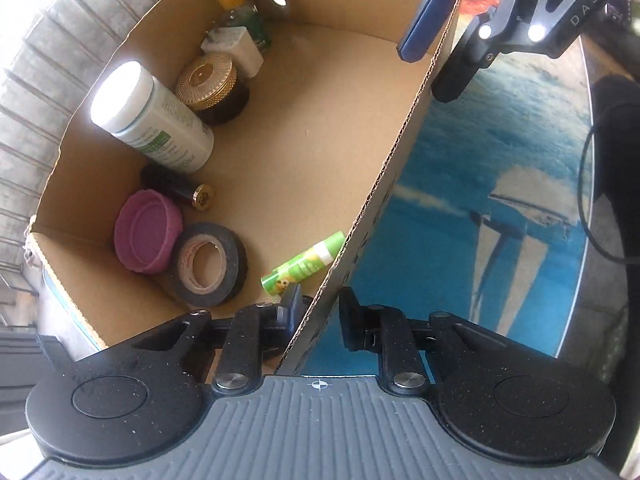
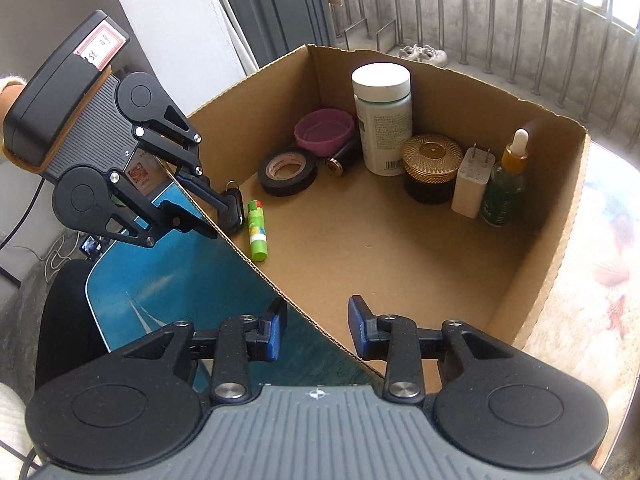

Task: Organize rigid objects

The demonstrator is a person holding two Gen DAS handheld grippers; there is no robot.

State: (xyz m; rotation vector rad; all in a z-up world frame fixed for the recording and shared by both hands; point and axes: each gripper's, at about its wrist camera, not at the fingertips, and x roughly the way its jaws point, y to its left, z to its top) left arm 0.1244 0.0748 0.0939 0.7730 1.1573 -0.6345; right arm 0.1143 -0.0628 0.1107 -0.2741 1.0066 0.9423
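Box nearly packed, both grippers astride its wall

Objects sit inside the cardboard box point(image 2: 532, 264): white bottle point(image 2: 383, 116), gold-lidded jar point(image 2: 430, 168), charger plug point(image 2: 472, 184), dropper bottle point(image 2: 506, 184), tape roll point(image 2: 287, 170), purple lid point(image 2: 325, 131), glue stick point(image 2: 256, 230). Nothing shows loose on the ocean-print mat point(image 1: 480, 184), so sorting looks largely done. Left gripper point(image 1: 316, 312) and right gripper point(image 2: 317, 328) each straddle the box's near wall, jaws spread, not pinching.

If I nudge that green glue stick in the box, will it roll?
Probably. The glue stick is a round tube lying flat on the box floor, so a sideways push should roll it. It looks small and light, likely stiff plastic, and easy to grip.
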